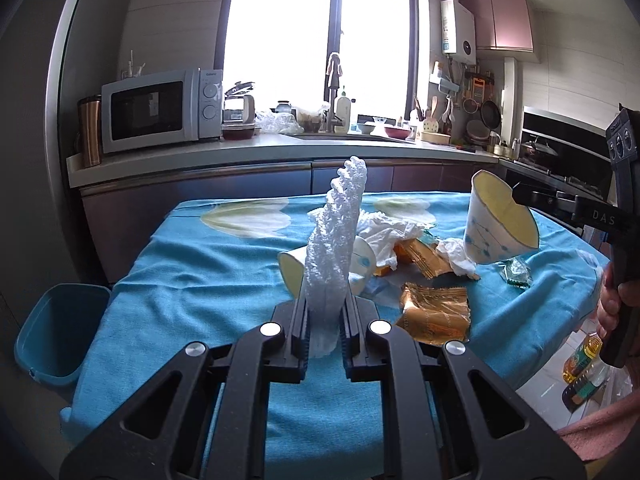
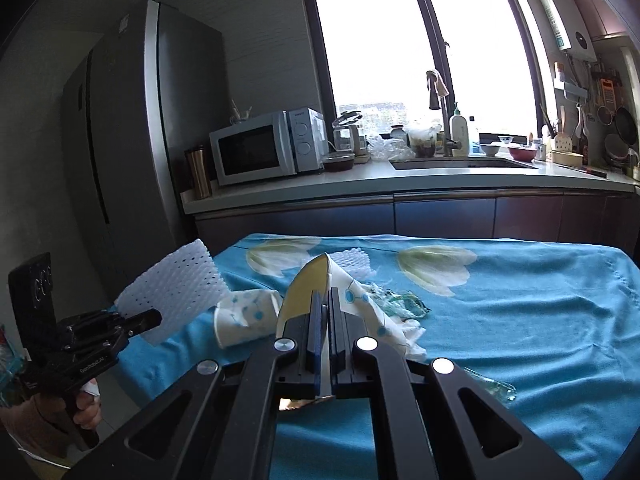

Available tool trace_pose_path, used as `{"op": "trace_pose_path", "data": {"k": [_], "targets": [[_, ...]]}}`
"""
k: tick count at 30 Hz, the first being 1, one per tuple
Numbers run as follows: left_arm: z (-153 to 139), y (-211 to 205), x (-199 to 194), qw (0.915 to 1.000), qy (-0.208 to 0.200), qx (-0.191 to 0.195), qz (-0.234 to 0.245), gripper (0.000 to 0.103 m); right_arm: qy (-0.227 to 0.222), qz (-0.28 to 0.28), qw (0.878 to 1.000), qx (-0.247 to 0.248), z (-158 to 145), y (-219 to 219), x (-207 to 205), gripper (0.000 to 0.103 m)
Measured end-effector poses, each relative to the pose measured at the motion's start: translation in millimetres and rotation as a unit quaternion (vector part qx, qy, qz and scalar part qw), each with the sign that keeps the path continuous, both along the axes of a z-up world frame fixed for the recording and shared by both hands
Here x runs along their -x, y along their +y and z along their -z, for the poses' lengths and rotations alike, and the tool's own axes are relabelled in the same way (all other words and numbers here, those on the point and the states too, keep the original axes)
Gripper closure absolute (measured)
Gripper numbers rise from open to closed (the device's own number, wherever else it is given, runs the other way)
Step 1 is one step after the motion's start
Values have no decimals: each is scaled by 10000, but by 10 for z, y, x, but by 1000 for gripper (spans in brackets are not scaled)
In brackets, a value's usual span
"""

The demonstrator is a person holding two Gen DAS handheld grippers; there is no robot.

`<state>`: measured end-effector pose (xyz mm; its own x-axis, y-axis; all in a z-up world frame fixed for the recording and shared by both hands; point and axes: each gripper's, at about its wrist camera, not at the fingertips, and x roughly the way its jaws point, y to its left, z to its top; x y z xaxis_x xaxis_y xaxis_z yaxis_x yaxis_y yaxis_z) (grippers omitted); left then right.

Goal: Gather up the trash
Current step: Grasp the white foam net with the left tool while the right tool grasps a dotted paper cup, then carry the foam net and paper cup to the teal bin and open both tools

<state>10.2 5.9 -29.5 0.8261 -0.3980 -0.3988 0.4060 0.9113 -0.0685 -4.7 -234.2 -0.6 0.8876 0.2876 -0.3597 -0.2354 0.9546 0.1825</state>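
In the left wrist view my left gripper (image 1: 325, 306) is shut on a white foam net sleeve (image 1: 336, 232), which stands upright above the blue tablecloth (image 1: 200, 280). At the right, my right gripper (image 1: 520, 195) pinches the rim of a paper cup (image 1: 492, 228) and holds it above the table. The right wrist view shows that gripper (image 2: 325, 296) shut on the flattened cup rim (image 2: 312, 280). There my left gripper (image 2: 154, 318) carries the foam net (image 2: 176, 292) at the left. On the cloth lie a second paper cup (image 1: 362, 264), crumpled tissues (image 1: 384, 232), gold wrappers (image 1: 436, 316) and a green wrapper (image 1: 516, 274).
A blue bin (image 1: 60, 332) stands on the floor left of the table. Another foam net (image 2: 352, 260) lies at the table's far side. Behind is a counter with a microwave (image 1: 156, 112) and sink. A fridge (image 2: 132, 140) stands at the left. Oil bottles (image 1: 584, 364) stand on the floor at the right.
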Motion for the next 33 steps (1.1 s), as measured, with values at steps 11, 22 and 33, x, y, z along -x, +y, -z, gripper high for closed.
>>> {"op": "trace_pose_path", "data": {"k": [11,22,33], "targets": [[-184,1037,-115,9890,-98,-53,-1477,90,-113,-2141,9746,-645,-349,1092,-619,101],[52,2237,-481,9579,525,-255,-2811,90,641,-3521,9277,-1066,-233,2504,-1503,101],[595,2870,-1057,9344,1462,-281,-3235,90,1617,-3684,9130,-672,236,3682,-2093,101]]}}
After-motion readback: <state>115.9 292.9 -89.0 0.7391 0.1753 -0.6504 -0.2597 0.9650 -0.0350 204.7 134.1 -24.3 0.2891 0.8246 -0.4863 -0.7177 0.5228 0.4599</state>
